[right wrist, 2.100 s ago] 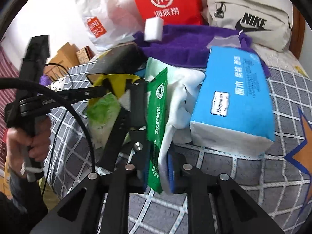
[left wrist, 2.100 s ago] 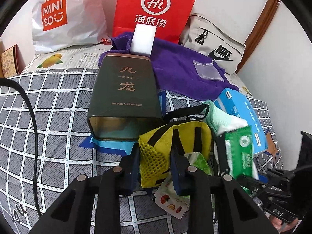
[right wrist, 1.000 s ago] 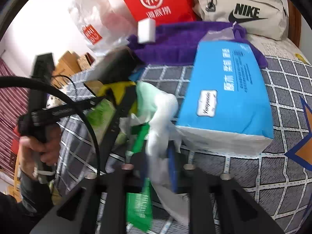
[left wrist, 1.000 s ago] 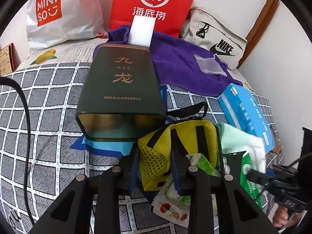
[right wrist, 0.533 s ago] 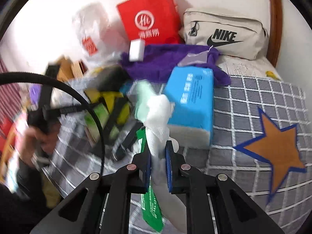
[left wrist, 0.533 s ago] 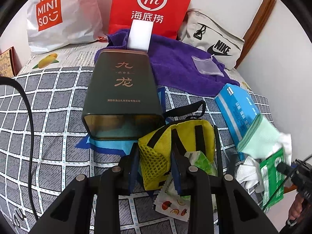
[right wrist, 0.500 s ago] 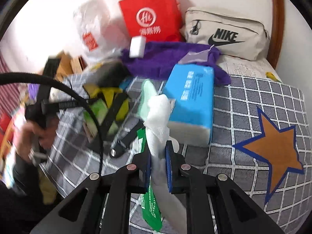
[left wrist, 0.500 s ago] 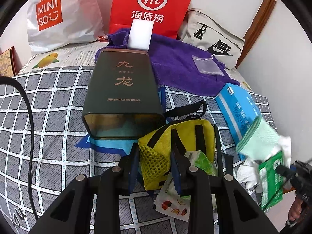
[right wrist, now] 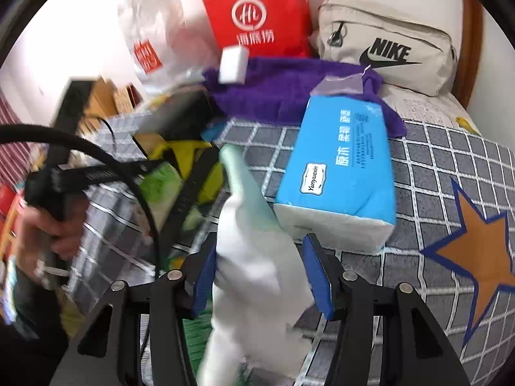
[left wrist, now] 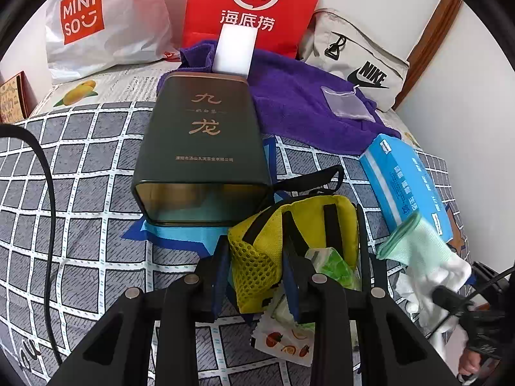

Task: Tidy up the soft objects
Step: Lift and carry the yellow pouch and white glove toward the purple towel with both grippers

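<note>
- On a checked bed (left wrist: 80, 167), the left tool (left wrist: 256, 270) is clamped on the rim of a yellow mesh bag (left wrist: 289, 225), holding its mouth up; a green packet (left wrist: 331, 262) sits inside and a fruit-print sachet (left wrist: 283, 342) lies at its front edge.
- The right tool (right wrist: 257, 276) is opening, its jaws spreading wide; a white-and-mint glove (right wrist: 254, 251) hangs between them, and the blur leaves it unclear whether the pads touch the cloth.
- The glove is outside the bag: in the left view it lies just right of it, near the blue tissue pack (left wrist: 405, 183). A green wrapper shows blurred beneath it in the right view.
- Progress looks early to middling: some small soft items are bagged, while the glove, the tissue pack, a purple towel (left wrist: 305, 109) and a white sponge (left wrist: 236, 50) are loose. Whether all are meant for the bag cannot be told.
- The glove's long axis runs from the tool up and away, leaning left in the right view; the mint cuff is the far end, pointing toward the bag, the white fingers trailing below.
- The bag's mouth faces the left camera, its long side lying across the bed in front of a dark tin (left wrist: 202, 148).
</note>
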Action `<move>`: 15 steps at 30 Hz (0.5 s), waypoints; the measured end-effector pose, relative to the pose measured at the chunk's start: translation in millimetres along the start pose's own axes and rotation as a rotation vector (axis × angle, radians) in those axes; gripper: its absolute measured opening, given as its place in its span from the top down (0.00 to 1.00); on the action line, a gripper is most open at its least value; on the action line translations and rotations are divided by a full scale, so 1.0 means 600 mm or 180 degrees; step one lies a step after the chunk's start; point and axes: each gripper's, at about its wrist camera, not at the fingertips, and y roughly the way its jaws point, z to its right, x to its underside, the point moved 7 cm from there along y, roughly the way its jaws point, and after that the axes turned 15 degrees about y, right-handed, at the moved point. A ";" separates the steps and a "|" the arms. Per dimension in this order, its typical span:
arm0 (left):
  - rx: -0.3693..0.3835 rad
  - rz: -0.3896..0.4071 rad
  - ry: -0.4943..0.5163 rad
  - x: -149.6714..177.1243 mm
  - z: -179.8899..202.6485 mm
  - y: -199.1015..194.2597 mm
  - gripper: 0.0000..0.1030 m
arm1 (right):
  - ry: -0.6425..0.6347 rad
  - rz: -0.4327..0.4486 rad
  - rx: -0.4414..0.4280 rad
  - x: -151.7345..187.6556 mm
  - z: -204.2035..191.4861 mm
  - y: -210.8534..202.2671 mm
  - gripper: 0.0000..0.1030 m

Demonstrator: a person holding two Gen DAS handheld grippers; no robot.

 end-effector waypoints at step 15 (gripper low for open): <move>0.0109 0.0182 -0.0057 -0.010 -0.011 -0.029 0.75 | -0.0031 0.0072 -0.0352 -0.018 -0.016 -0.063 0.89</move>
